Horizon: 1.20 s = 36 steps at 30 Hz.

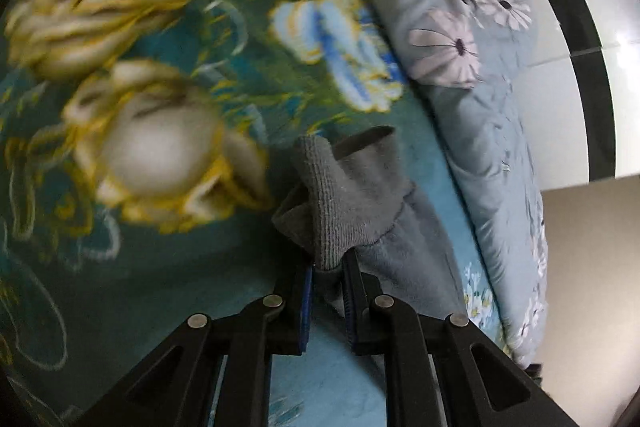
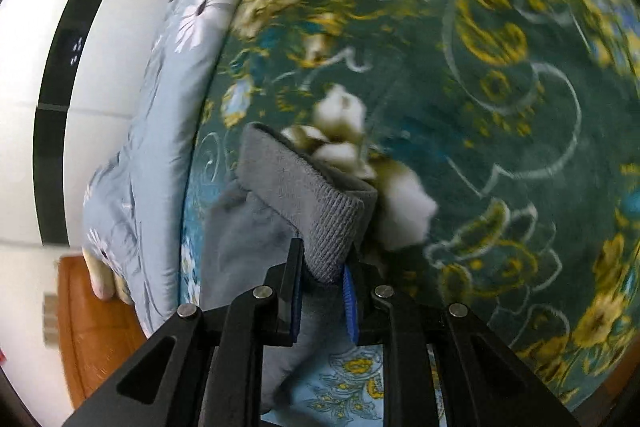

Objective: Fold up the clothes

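Both hand-held grippers, left (image 1: 328, 267) and right (image 2: 322, 267), pinch grey garment (image 1: 360, 195) cuffs above the bedspread (image 1: 160, 227).

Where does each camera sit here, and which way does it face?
Left wrist: sits on the left tongs, looking forward and down at a grey cuff clamped in them; only the tongs show.
Right wrist: sits on the right tongs, looking down at another grey cuff they clamp; only the tongs show.
Shared: green floral blanket, pale blue quilt.
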Each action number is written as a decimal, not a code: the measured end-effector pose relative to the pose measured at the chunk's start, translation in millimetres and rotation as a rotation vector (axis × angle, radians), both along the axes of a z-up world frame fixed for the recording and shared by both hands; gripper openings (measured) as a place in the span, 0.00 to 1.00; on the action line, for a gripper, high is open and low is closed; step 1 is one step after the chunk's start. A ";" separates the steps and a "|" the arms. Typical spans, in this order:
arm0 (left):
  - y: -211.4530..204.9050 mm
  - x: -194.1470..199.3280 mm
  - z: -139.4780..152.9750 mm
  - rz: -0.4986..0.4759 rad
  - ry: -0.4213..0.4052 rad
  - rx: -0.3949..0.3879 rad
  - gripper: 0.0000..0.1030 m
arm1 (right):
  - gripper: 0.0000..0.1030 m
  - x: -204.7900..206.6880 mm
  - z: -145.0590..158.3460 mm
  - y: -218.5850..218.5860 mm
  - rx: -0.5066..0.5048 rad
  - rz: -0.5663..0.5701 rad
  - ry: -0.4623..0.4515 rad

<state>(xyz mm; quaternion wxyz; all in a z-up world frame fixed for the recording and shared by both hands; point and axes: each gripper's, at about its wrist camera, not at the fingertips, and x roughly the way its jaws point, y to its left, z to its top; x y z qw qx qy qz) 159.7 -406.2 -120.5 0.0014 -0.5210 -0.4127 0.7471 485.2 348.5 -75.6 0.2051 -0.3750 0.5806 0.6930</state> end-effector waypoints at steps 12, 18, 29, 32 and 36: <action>-0.4 1.4 6.1 -0.034 -0.009 0.003 0.16 | 0.22 -10.8 21.1 -7.9 0.070 0.091 -0.054; 29.8 -20.6 71.6 -0.147 0.167 -0.091 0.13 | 0.27 -11.3 31.8 -14.0 0.096 0.126 -0.085; 7.2 -30.7 2.5 -0.081 -0.053 -0.076 0.18 | 0.45 -0.6 67.9 -27.7 0.168 0.151 -0.139; 1.9 -28.9 11.0 -0.068 -0.009 -0.035 0.31 | 0.45 -6.8 85.7 -34.7 0.199 0.175 -0.120; -10.3 -31.1 26.7 -0.051 0.044 -0.039 0.51 | 0.45 -26.2 119.5 -56.0 0.190 0.215 0.028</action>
